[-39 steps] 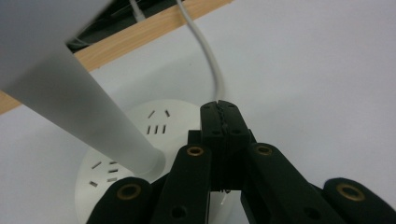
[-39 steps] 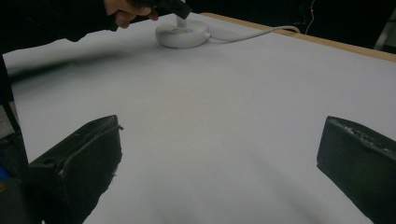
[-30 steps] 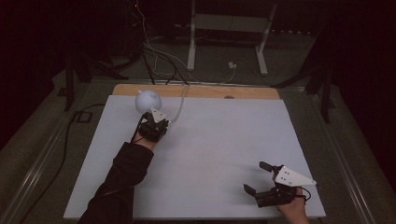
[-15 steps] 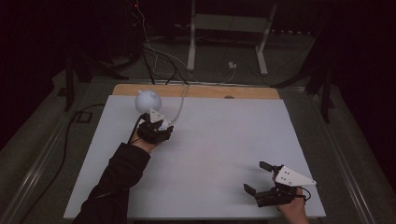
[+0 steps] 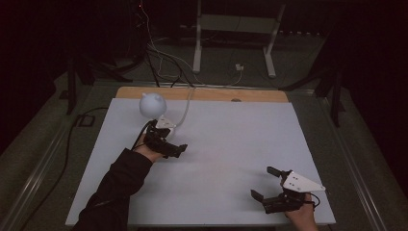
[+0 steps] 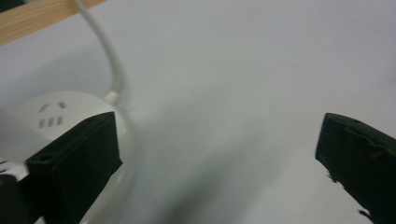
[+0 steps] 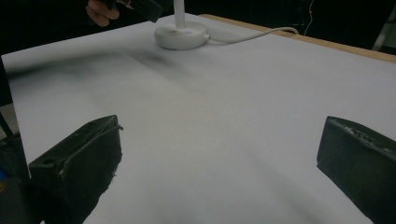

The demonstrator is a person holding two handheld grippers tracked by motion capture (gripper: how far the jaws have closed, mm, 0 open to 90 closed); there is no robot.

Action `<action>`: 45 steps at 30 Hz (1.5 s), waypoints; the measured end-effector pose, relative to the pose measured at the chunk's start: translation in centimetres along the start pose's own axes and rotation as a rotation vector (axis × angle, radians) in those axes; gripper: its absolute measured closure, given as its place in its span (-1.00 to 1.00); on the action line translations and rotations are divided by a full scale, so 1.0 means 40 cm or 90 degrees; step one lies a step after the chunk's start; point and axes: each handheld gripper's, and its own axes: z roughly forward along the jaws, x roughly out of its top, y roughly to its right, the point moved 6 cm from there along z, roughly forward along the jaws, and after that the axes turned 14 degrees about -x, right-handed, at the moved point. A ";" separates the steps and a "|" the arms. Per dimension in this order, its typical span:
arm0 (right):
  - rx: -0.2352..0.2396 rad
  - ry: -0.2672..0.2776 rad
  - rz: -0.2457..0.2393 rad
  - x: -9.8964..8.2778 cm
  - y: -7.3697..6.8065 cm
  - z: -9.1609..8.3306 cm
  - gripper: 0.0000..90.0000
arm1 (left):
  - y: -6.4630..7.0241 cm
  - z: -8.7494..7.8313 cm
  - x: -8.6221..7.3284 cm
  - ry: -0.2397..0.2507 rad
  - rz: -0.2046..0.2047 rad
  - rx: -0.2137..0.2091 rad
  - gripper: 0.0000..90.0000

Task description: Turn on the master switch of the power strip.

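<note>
- Resting on the white bench (image 5: 226,159): one small white lamp (image 5: 153,105) with a round head, at the far left, near the wooden back edge.
- Lamp base (image 7: 181,35): a low white disc with a thin stem rising from it. In the left gripper view the base (image 6: 70,112) shows socket-like marks on top.
- Cord (image 6: 109,56): white, leaving the base and running toward the far edge of the bench.
- Left tongs (image 5: 174,148): jaws apart, holding nothing, low over the bench just beside the base; one jaw lies across the base in the left gripper view, and contact cannot be told.
- Right tongs (image 5: 265,183): jaws apart, empty, at the near right corner, well apart from the lamp.
- Step in hand, as judged: the left tongs working at the lamp base.
- Risk: the lamp looks top-heavy, so a sideways knock from a jaw on the stem could tip it.
- Risk: the smooth, rounded base may slip out if the jaws close on its edge alone.
- Risk: the cord sits near the left tongs; snagging it would drag the lamp off its spot.
- Risk: the right tongs are too far off to steady anything.
</note>
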 end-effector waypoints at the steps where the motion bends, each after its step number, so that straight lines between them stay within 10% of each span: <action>1: 0.000 0.000 0.000 0.000 0.000 0.000 -1.00 | 0.002 -0.002 0.000 0.002 0.002 -0.006 -1.00; 13: -0.001 0.000 -0.002 0.001 -0.001 0.000 -1.00 | 0.034 -0.039 -0.032 -0.022 0.022 -0.066 -1.00; 45: 0.001 -0.005 -0.008 0.000 -0.011 0.004 -1.00 | 0.073 -0.163 -0.176 -0.005 0.023 -0.060 -1.00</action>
